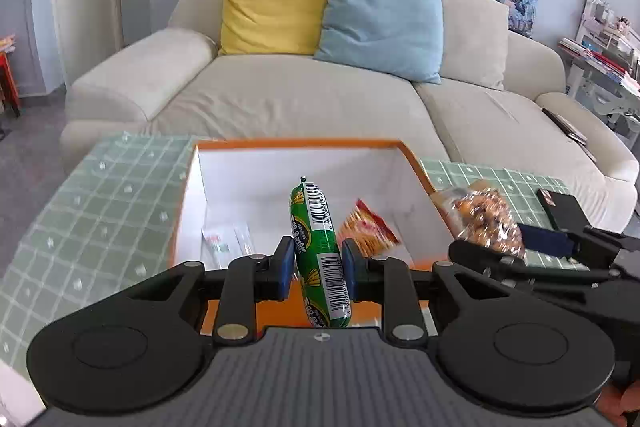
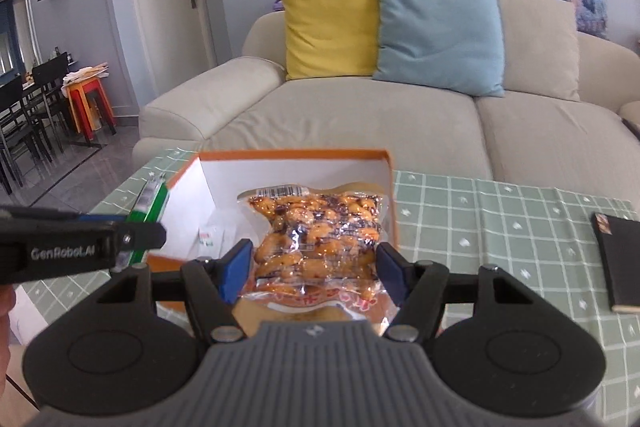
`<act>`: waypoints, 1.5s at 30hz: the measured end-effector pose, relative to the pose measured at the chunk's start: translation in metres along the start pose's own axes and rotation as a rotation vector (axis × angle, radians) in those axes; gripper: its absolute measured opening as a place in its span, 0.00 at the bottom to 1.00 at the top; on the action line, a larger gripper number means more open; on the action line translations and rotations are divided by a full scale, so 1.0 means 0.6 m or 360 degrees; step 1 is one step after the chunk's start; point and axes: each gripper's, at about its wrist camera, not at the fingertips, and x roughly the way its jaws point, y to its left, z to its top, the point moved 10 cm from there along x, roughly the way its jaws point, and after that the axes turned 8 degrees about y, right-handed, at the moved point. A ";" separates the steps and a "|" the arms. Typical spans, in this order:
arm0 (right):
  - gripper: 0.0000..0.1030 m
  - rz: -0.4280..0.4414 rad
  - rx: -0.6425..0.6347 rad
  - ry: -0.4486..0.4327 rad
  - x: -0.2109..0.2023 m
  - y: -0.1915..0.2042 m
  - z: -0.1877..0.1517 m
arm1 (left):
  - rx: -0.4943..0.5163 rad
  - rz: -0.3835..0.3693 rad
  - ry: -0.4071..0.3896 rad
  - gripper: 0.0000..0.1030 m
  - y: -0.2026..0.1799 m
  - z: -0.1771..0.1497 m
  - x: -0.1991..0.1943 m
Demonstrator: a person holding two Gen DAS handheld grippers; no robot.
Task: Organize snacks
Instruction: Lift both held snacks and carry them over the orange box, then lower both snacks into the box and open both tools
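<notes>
1. Green foil marks the sausage stick (image 1: 320, 259), pinched upright between the blue pads of the left gripper (image 1: 318, 269); it hangs over the near edge of the orange box (image 1: 296, 143), whose white inside lies at 12 o'clock from the jaws.
2. Clenched on the clear nut packet (image 2: 316, 239), the right gripper (image 2: 316, 269) holds it by both side edges, over the box's right half (the packet sags a little between the pads).
3. Inside the box already lie a red-and-yellow packet (image 1: 370, 227) toward 1 o'clock of the sausage and a small white sachet (image 1: 218, 241) at 10 o'clock on the floor.
4. At 3 o'clock on the checked green worktop (image 2: 500, 219) sits a dark notebook (image 2: 618, 259), well apart from the box.
5. By my reading the step in hand is delivery: both snacks are carried over the box and neither is let go yet.
6. Next move calls for lowering each snack past the rim, then parting the jaws; the sausage needs to go further forward first, or it may drop on the near wall.
</notes>
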 end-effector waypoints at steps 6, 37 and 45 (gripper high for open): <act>0.62 -0.0010 -0.0108 0.0072 0.069 0.022 0.047 | 0.0056 0.0045 0.0023 0.27 0.019 0.057 0.044; 0.63 -0.0189 -0.0433 0.0494 0.305 0.000 0.043 | 0.0390 0.0368 0.0546 0.27 0.085 0.015 0.284; 0.64 -0.0193 -0.0402 0.0547 0.320 -0.008 0.027 | 0.0388 0.0436 0.0609 0.28 0.100 0.003 0.299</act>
